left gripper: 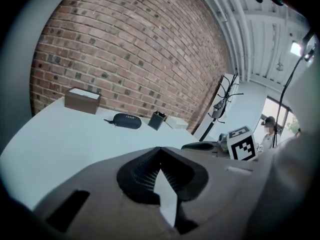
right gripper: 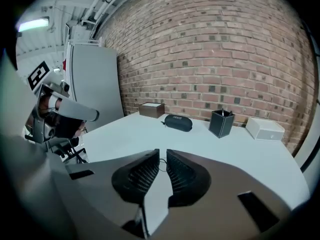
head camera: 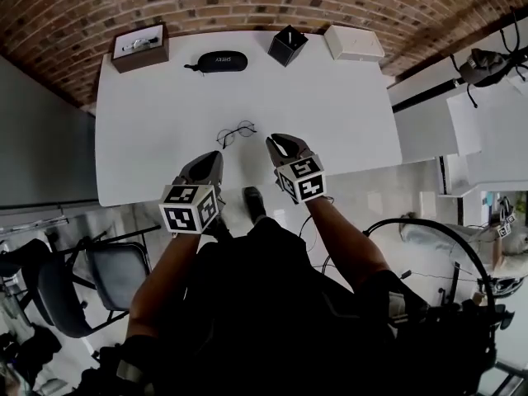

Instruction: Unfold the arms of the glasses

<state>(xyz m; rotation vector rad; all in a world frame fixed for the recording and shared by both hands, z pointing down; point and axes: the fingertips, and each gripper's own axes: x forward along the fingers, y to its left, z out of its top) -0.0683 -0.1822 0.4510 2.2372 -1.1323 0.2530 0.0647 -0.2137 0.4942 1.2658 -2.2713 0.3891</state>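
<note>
Round thin-wire glasses [head camera: 236,132] lie folded on the white table [head camera: 346,114], near its front edge. My left gripper [head camera: 214,157] hovers just below and left of them, jaws shut and empty; in the left gripper view its tips [left gripper: 160,149] meet and its body hides the glasses. My right gripper [head camera: 277,142] is just right of the glasses, apart from them. In the right gripper view its jaws [right gripper: 163,153] stand a narrow gap apart with nothing between them, and a bit of the glasses' wire [right gripper: 161,160] shows through that gap.
Along the table's far edge stand a brown box [head camera: 140,46], a black glasses case [head camera: 221,60], a black pen holder [head camera: 287,44] and a white box [head camera: 353,42]. A brick wall is behind them. A dark chair [head camera: 82,279] is on the floor at the left.
</note>
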